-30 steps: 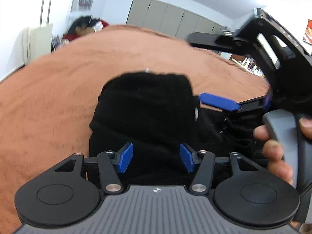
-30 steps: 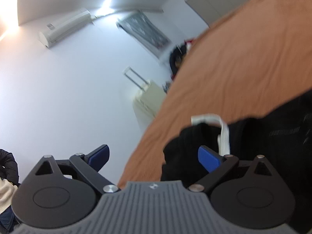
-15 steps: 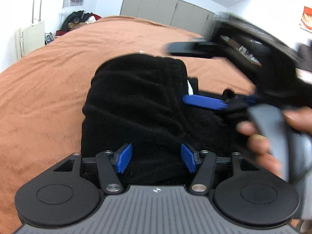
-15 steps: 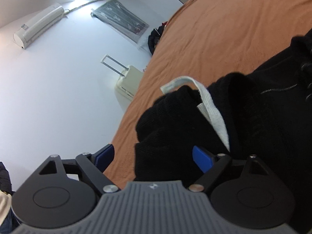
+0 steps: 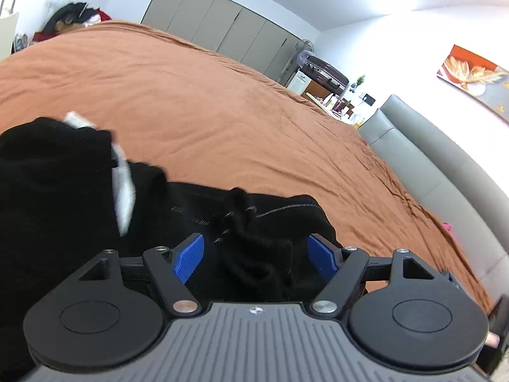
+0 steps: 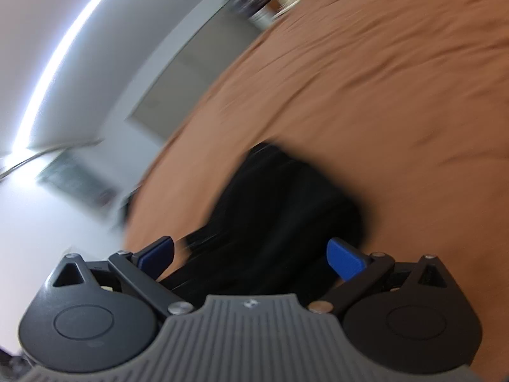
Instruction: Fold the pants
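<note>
Both grippers, left [image 5: 256,256] and right [image 6: 251,256], were opening over the black pants [image 5: 73,191], which lay bunched on the brown bedspread [image 5: 222,111], nothing clamped, pads clear of the cloth.

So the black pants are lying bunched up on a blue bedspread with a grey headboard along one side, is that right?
Not quite. The bedspread is rust-brown, not blue; the only blue in sight is the pads on the gripper fingers. The left wrist view shows it clearly: the black pants lie bunched on the brown cover, with the grey headboard along one side.
</note>
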Tool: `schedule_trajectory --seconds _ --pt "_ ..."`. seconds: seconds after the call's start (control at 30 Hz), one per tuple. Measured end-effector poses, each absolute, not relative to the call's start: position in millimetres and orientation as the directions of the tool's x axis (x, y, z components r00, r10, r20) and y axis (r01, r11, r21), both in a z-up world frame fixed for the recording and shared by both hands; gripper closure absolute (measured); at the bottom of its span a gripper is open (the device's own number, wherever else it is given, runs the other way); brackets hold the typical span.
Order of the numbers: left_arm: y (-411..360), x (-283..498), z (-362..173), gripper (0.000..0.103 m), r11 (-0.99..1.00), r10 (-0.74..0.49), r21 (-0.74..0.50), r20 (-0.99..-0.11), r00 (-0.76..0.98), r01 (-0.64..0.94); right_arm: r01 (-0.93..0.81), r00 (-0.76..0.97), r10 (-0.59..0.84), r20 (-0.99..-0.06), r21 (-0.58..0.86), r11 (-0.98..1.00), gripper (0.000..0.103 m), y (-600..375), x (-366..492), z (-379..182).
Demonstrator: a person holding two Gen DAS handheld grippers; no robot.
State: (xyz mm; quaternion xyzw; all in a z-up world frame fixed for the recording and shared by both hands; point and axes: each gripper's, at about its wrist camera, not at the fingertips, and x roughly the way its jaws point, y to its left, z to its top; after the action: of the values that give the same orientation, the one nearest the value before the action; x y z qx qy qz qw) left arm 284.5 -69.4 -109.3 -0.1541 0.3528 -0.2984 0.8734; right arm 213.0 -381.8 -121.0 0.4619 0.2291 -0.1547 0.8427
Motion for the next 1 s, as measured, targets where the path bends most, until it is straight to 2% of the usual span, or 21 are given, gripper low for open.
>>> schedule_trajectory --seconds 0.07,0.13,0.23,0.33,0.43,0.57,0.7,0.77,0.97,1.0 --pt "-90 294 -112 0.022 0.774 -0.631 -0.487 -0.535 0.562 0.405 0.512 0.827 -0.031 -0.561 0.728 0.457 0.005 -397 211 -138" --pt "-107 300 -112 0.023 0.748 -0.662 -0.510 -0.517 0.543 0.426 0.559 0.803 -0.004 -0.596 0.750 0.352 0.005 -406 214 -158" --pt "-131 301 -107 0.022 0.727 -0.685 -0.492 -0.471 0.556 0.480 0.547 0.821 0.047 -0.569 0.807 0.221 0.005 -411 223 -187" --pt "-157 308 -114 0.020 0.709 -0.705 -0.480 -0.500 0.504 0.516 0.523 0.843 -0.010 -0.537 0.817 0.244 0.005 -403 232 -192" --pt "-178 314 -131 0.026 0.787 -0.605 -0.381 -0.632 0.484 0.486 0.500 0.857 -0.011 -0.516 0.826 0.261 0.005 -404 245 -192" --pt "-176 317 -149 0.025 0.858 -0.491 -0.300 -0.715 0.497 0.416 0.522 0.835 -0.015 -0.550 0.784 0.335 0.005 -402 264 -190" --pt "-176 313 -156 0.024 0.859 -0.478 -0.259 -0.717 0.507 0.442 0.528 0.825 -0.023 -0.564 0.757 0.385 0.005 -404 268 -187" --pt "-176 310 -157 0.019 0.856 -0.469 -0.224 -0.716 0.518 0.465 0.535 0.820 -0.033 -0.571 0.745 0.397 0.005 -402 262 -191" --pt "-190 300 -159 0.014 0.859 -0.436 -0.153 -0.719 0.542 0.489 0.531 0.827 -0.070 -0.559 0.732 0.428 0.005 -399 270 -192" --pt "-190 301 -159 0.013 0.859 -0.434 -0.149 -0.719 0.542 0.490 0.513 0.835 -0.061 -0.547 0.733 0.447 0.007 -400 275 -195"
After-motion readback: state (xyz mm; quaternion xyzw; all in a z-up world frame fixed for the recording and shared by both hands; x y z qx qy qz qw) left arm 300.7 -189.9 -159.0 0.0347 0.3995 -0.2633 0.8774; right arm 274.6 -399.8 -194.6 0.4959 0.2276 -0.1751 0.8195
